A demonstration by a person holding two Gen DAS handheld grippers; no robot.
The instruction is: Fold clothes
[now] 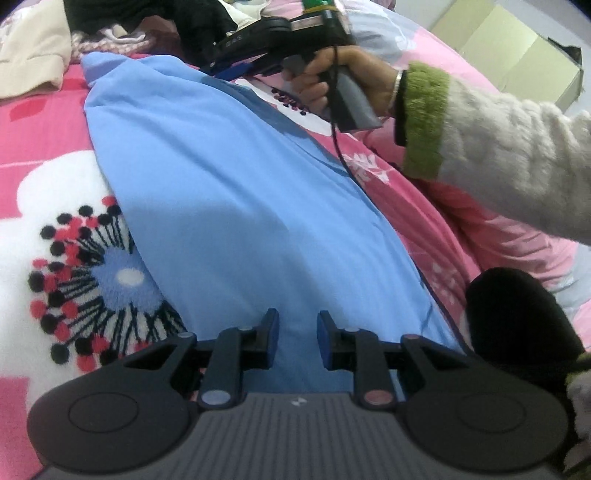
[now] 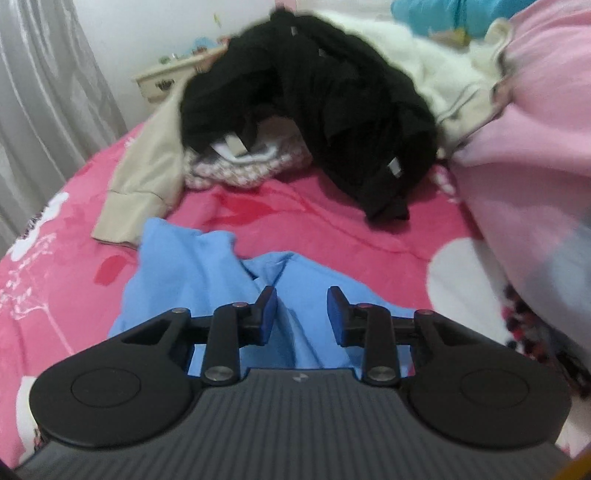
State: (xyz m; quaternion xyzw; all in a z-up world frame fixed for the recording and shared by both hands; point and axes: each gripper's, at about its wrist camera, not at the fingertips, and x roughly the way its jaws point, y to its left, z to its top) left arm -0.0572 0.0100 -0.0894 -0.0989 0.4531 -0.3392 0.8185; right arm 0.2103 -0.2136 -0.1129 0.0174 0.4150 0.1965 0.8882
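Note:
A light blue garment (image 1: 236, 192) lies stretched along the pink flowered bedspread (image 1: 44, 122). My left gripper (image 1: 297, 334) is open just above its near end, nothing between the pads. The right gripper's body (image 1: 295, 33), held in a hand, hovers over the garment's far end in the left wrist view. In the right wrist view my right gripper (image 2: 302, 317) is open over the rumpled far end of the blue garment (image 2: 184, 258), empty.
A pile of clothes sits at the head of the bed: a black garment (image 2: 332, 110), a beige one (image 2: 147, 177), a white fluffy one (image 2: 424, 59). A pink quilt (image 2: 524, 147) bulges on the right. A curtain (image 2: 44, 92) and a bedside cabinet (image 2: 166, 77) stand beyond the bed.

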